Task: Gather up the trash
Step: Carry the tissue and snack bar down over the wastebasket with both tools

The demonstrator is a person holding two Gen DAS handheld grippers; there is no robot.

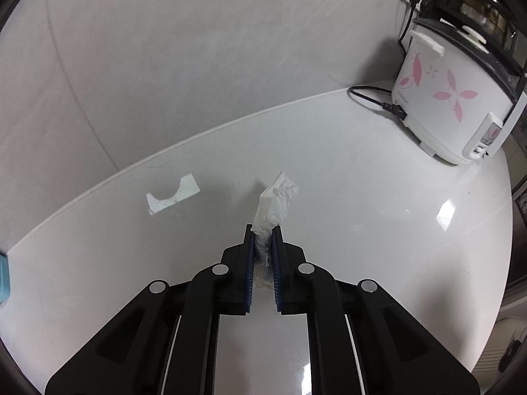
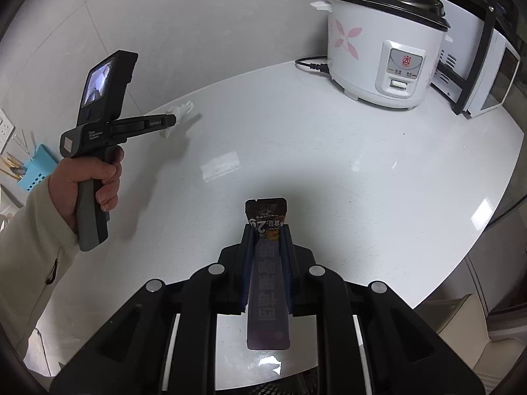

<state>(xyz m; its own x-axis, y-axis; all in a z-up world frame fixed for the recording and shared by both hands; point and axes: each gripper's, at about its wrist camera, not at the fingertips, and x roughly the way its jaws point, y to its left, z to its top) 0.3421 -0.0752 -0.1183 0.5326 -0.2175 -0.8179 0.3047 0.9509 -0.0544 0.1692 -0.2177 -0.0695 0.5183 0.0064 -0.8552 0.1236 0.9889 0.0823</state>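
We hold left hand-held gripper (image 1: 263, 230) clenched on crumpled white tissue (image 1: 275, 204); tissue sticks out past tips, up off white worktop (image 1: 362, 197). We hold right hand-held gripper (image 2: 266, 230) clenched on dark snack wrapper (image 2: 267, 263); wrapper lies long between pads, top end poking out. Flat white paper scrap (image 1: 173, 194) lies on worktop, left of tissue, apart from it. Rice cooker with pink flowers (image 1: 441, 105) stands at far right, black cord (image 1: 372, 98) plugged in its side.
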